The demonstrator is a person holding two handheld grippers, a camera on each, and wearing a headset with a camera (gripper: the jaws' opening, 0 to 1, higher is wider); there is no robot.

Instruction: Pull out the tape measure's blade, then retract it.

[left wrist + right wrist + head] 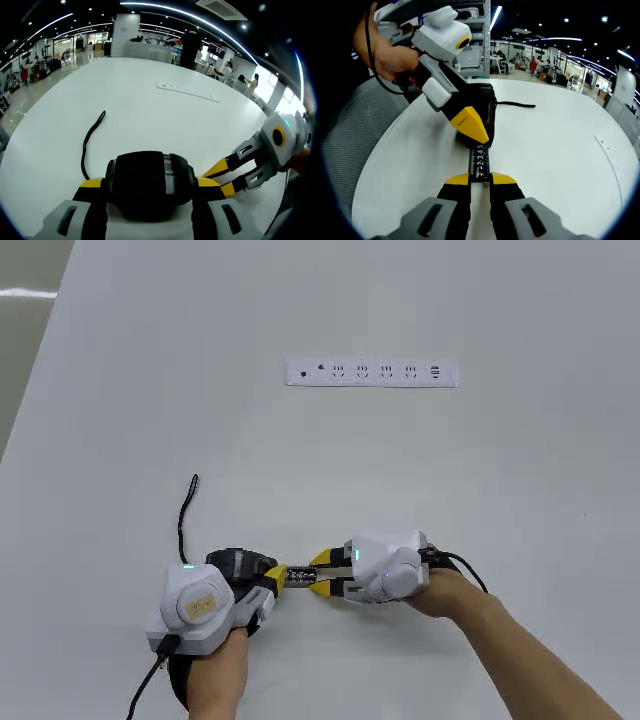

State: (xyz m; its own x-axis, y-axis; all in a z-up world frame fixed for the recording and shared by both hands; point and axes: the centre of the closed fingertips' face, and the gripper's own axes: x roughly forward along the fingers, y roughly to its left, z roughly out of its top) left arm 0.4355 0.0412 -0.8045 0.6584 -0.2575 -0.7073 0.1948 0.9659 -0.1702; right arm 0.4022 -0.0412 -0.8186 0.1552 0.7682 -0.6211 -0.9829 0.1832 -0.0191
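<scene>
White tabletop (120, 420) carries the black tape measure (240, 562) near six o'clock in the head view, its case clamped between the fingers of the left gripper (262, 578). At its three o'clock the right gripper (322, 574) pinches the short drawn-out blade (300, 575). A power strip (372, 372) lies well apart at twelve o'clock, and a black strap (184, 512) trails towards eleven.

In the left gripper view, the yellow-tipped jaws press both sides of the case, with the right gripper at three o'clock.

In the right gripper view, the jaws are closed on the blade's numbered end, the case at twelve o'clock.
</scene>
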